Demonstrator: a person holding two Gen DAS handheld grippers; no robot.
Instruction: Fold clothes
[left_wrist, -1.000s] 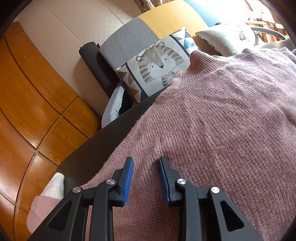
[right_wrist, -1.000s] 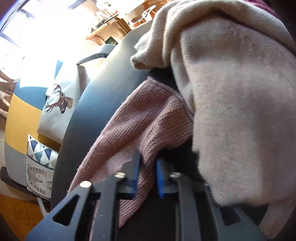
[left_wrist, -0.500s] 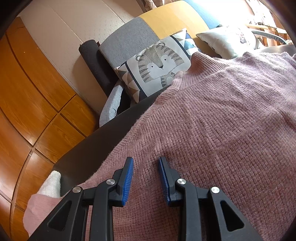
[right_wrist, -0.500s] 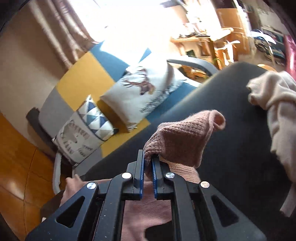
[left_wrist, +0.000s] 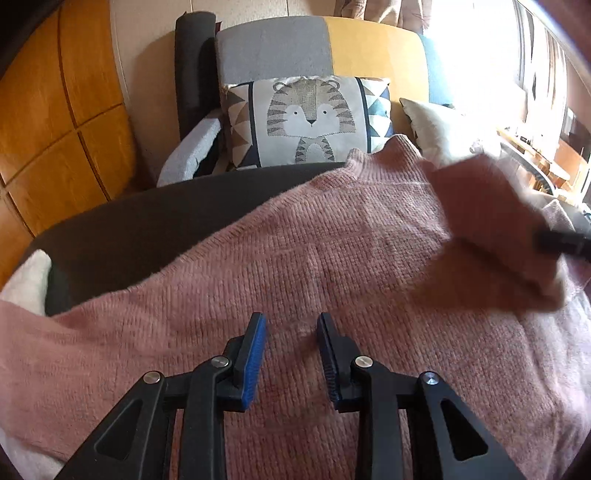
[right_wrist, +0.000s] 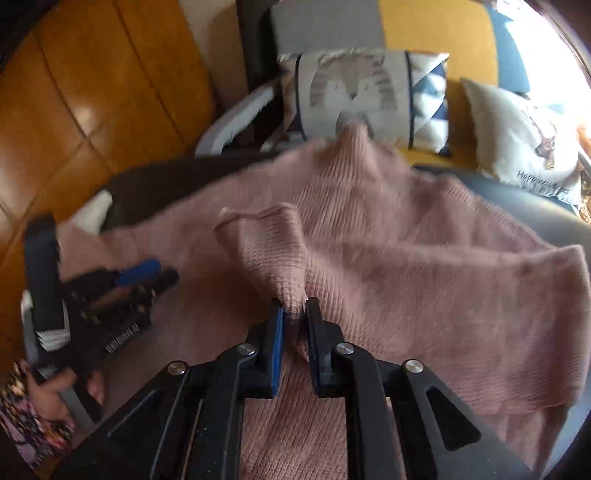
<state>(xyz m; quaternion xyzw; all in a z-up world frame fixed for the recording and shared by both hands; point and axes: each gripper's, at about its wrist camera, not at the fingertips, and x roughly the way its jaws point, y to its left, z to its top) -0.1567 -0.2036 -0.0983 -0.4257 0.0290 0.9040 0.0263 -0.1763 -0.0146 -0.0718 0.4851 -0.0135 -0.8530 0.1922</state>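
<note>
1. Sweater: pink knit, spread flat across dark round table, one side draped over the near-left edge. Sofa with tiger cushion sits behind the table.
2. Right gripper: sleeve cuff sits between the blue pads, cuff end standing up above the sweater body. Jaws are opening; cloth still bunched in the gap, so the pinch looks like it is letting go rather than carrying.
3. Same sleeve shows in the left wrist view as a blurred pink band crossing the chest area from the right. Right gripper's black tip is just visible at that frame's right edge.
4. Left gripper: jaws spread part-way, nothing between the pads, hanging over the knit near the left half. Seen from the right wrist view it is over the left side of the garment, held by a person's hand in a patterned sleeve.
5. Progress, my read: early. First sleeve is brought in over the body and is about to be dropped.
6. Left to do, as far as visible: lay that sleeve flat, bring in the other sleeve on the left side, then fold the body. Hem and left sleeve are not clearly in frame, so cannot tell their state.
7. White cloth peeks at the table's left edge; not part of this fold.
</note>
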